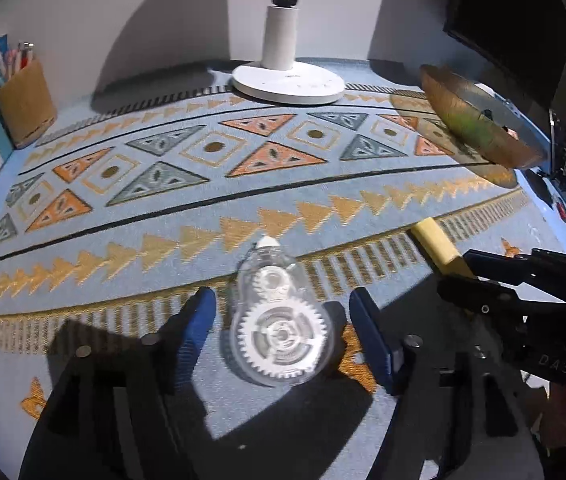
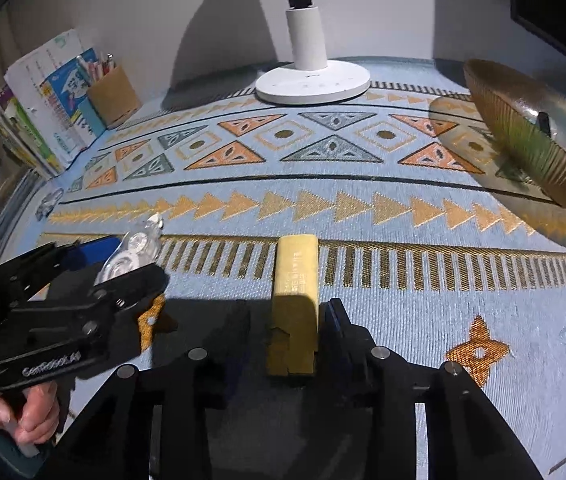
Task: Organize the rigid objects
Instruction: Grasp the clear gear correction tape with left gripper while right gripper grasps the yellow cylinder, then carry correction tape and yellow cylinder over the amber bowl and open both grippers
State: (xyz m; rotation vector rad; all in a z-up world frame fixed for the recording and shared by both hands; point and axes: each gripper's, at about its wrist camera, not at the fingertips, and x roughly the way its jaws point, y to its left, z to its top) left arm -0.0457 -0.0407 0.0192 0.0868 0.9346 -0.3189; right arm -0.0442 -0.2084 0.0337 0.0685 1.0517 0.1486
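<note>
Well in front of the white lamp base (image 1: 287, 80), flat on the woven cloth (image 1: 323, 216): the correction tape dispenser (image 1: 279, 320), framed by the left gripper (image 1: 281, 300) with jaws wide and both blue pads (image 1: 199, 312) clear of its sides. Further to the right, about as far in front of the lamp base: the yellow eraser (image 2: 295, 276), flanked by the right gripper (image 2: 289, 312) with jaws narrow, one pad hard beside it, a sliver of gap on the other side, no firm clamp apparent.

Likely trouble on closing: a squirt forward out of the pads, given the dispenser's glossy, curved shell and a pinch off its widest part; a swivel about the tapered nose. For the eraser, a droop or twist from a hold at one end only. Also a knock between the two grippers, working side by side.

Dispenser: clear hard plastic, pear-shaped, two white toothed wheels inside, white tip toward the lamp base. Eraser: matte, blunt-cornered bar, faint print along the top. Cloth: coarse weave, blue with orange and grey triangles. Lamp base: smooth flat disc under a round stem. Right of the lamp base, a tilted gold ribbed bowl (image 1: 479, 120), easy to clip; left of it, a brown pen cup (image 1: 25, 104).
</note>
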